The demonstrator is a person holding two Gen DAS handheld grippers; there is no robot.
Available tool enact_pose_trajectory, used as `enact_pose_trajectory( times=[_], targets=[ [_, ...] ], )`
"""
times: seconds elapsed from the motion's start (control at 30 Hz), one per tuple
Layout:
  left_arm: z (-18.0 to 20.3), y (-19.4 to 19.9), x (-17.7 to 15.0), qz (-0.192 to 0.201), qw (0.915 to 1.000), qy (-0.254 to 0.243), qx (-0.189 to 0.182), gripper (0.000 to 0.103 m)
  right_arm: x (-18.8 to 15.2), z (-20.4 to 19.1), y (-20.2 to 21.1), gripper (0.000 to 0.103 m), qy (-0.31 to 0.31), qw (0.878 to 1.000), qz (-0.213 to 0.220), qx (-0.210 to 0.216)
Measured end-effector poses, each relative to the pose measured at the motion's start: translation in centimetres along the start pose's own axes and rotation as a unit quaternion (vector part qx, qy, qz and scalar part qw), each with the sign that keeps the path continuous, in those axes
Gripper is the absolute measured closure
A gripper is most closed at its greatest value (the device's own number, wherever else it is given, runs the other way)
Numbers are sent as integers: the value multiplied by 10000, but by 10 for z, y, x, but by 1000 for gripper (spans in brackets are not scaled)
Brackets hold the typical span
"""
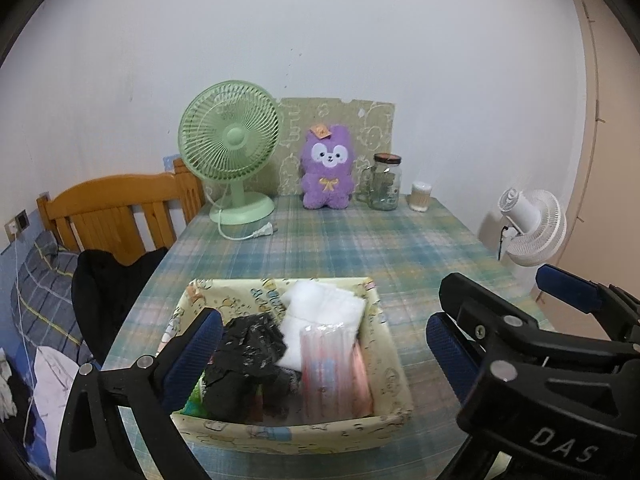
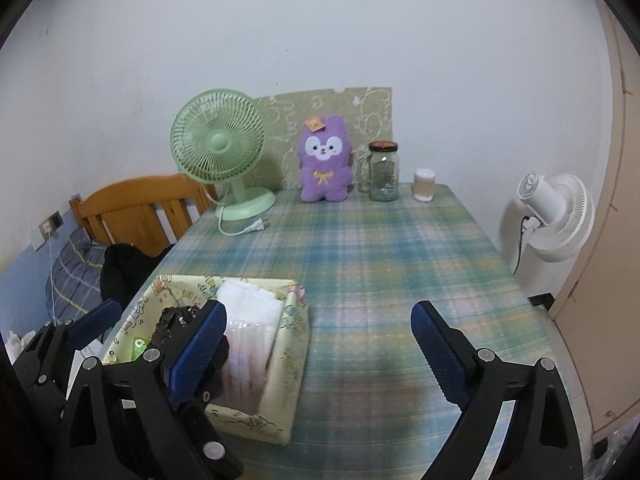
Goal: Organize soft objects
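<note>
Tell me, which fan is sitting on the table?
The green fan, standing beside the purple plush toy. The white fan sits off the table's right edge.

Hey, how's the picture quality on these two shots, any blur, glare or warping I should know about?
Left wrist view: strong fisheye bending with dark corners, the pink packet in the box smeared by motion blur, flat dim indoor light. Right wrist view: same bending at the door edge, the packet again blurred, a small glare spot on the glass jar, soft shadows.

White wall (image 1: 320,32), wooden headboard (image 1: 116,216), plaid-covered table (image 2: 380,248).
</note>
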State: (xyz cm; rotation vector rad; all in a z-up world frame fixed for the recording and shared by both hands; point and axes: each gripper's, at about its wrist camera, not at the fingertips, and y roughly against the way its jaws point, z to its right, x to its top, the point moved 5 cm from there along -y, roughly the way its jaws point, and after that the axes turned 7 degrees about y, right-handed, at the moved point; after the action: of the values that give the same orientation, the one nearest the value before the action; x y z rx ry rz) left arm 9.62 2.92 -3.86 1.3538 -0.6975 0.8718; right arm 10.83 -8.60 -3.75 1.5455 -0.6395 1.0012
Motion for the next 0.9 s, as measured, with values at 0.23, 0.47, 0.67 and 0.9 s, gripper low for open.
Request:
enact_pose_trajectory(
  times=[0.23, 0.47, 0.67, 0.9],
  targets=[
    [20, 15, 10, 206, 9998, -52, 19, 0, 6, 25, 28, 6, -78, 9995, 268, -117],
    [40, 32, 17, 411, 9990, -157, 63, 0, 10, 49, 53, 5, -157, 9983, 508, -217],
    [53, 46, 20, 512, 9985, -186, 37, 0, 10, 67, 73, 5, -206, 9971, 669, -309],
    [62, 59, 22, 620, 9980, -116, 95, 0, 10, 81, 91, 5, -200, 9958, 818, -346]
  ],
)
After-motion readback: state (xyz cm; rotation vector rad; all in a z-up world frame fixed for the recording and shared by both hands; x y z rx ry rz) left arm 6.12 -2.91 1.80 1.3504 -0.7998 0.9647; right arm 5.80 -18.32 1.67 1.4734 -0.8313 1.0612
